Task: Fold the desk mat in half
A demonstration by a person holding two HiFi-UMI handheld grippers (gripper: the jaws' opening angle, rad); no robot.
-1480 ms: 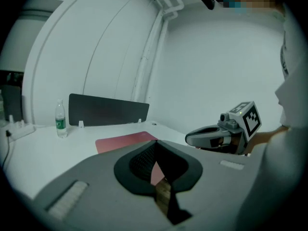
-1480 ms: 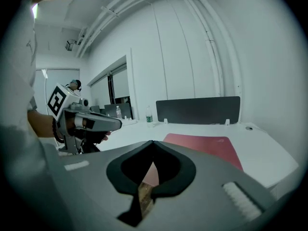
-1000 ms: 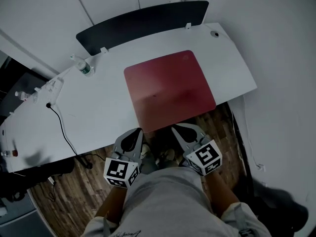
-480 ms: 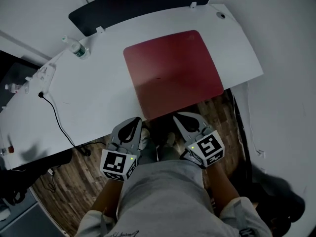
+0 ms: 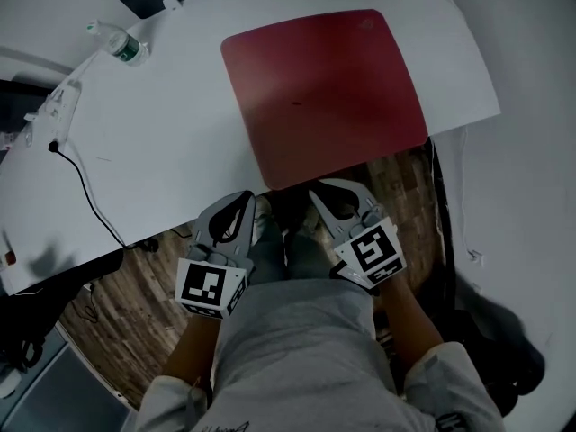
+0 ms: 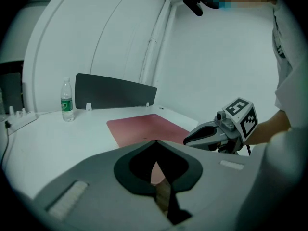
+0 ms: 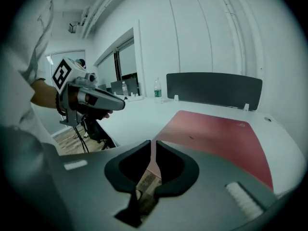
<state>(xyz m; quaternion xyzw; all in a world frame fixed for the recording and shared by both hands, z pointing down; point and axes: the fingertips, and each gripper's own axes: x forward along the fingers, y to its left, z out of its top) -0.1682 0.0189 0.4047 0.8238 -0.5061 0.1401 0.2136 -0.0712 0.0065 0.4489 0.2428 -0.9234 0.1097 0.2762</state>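
The dark red rectangular desk mat (image 5: 324, 93) lay flat and unfolded on the long white desk (image 5: 171, 151), towards the desk's right end. Its rounded corners all rested on the surface, and its near edge ran right along the desk's front edge.

The person stood just in front of that edge with both tools held low against a grey garment, over the wooden plank floor (image 5: 135, 286). Neither tool touched the mat or the desk. The left gripper (image 5: 247, 198) pointed towards the mat's near left corner; its own camera showed the two grey jaws brought together, tips meeting and nothing between them. The right gripper (image 5: 318, 189) sat just beside it, aimed at the mat's near edge. Its jaws were opening, with only a narrow slit between the tips, and that gap was empty apart from the mat and floor seen beyond it. Each gripper carried its cube of black-and-white square markers at the back, close to the person's wrists.

Farther along the desk to the left stood a clear plastic bottle with a green label (image 5: 117, 41), well apart from the mat. A thin black cable (image 5: 83, 187) trailed across the white top and down over the front edge. A dark grey partition panel (image 6: 115, 93) stood upright along the desk's back edge, behind the mat.
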